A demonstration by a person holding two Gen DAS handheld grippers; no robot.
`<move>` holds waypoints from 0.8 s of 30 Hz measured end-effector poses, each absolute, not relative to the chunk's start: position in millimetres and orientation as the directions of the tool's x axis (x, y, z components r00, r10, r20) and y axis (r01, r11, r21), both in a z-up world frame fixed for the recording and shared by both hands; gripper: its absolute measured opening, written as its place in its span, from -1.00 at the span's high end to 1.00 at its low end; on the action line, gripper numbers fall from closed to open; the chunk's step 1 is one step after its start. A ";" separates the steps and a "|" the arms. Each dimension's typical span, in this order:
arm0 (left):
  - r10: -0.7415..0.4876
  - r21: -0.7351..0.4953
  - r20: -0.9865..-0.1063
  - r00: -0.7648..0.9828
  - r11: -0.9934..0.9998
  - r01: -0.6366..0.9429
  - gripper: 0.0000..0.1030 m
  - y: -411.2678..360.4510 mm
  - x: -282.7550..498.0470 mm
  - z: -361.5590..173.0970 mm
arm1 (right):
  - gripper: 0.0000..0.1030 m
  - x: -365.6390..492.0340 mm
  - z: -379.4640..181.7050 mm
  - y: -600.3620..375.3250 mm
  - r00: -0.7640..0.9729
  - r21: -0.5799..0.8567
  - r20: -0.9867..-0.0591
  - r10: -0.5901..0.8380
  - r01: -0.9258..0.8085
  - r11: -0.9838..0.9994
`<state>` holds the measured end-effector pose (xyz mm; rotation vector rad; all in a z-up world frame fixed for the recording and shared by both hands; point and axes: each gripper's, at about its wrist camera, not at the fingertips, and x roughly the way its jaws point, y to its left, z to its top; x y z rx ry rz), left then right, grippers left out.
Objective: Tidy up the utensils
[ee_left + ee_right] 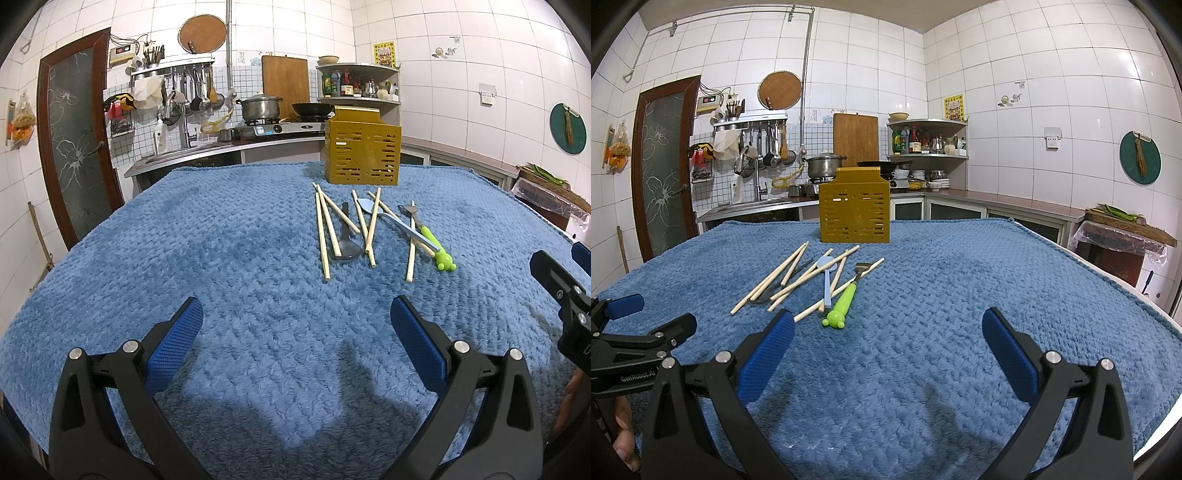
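Observation:
A yellow slotted utensil holder (362,146) (854,205) stands upright at the far side of the blue fleece-covered table (221,240). In front of it lie several wooden chopsticks (322,236) (768,278), a dark spoon (345,236), a light blue spoon (400,225) (826,278) and a green-handled fork (434,243) (844,299), loosely crossed. My left gripper (295,317) is open and empty, near the table's front, short of the pile. My right gripper (886,328) is open and empty, just right of the pile; it shows at the left view's edge (561,291).
Behind the table are a kitchen counter with a sink (753,203), a stove with a pot (260,105) and wok, a corner shelf of bottles (925,142) and a brown door (75,147) at the left. A covered side stand (1123,232) sits at the right.

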<state>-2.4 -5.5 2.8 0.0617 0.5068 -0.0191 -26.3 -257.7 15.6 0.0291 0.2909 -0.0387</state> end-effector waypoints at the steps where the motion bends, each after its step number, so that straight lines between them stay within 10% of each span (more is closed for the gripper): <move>1: -0.002 0.055 -0.486 0.874 0.998 0.033 -0.90 -6.4 -2.7 2.9 | -0.92 -26.2 15.6 -257.7 0.957 0.023 -0.287 -0.034 0.042 0.999; 24: 0.029 0.055 -0.558 0.830 0.998 0.002 -0.90 -0.6 12.8 19.1 | -0.92 -13.1 33.6 -252.1 0.939 -0.035 -0.343 -0.006 -0.007 0.999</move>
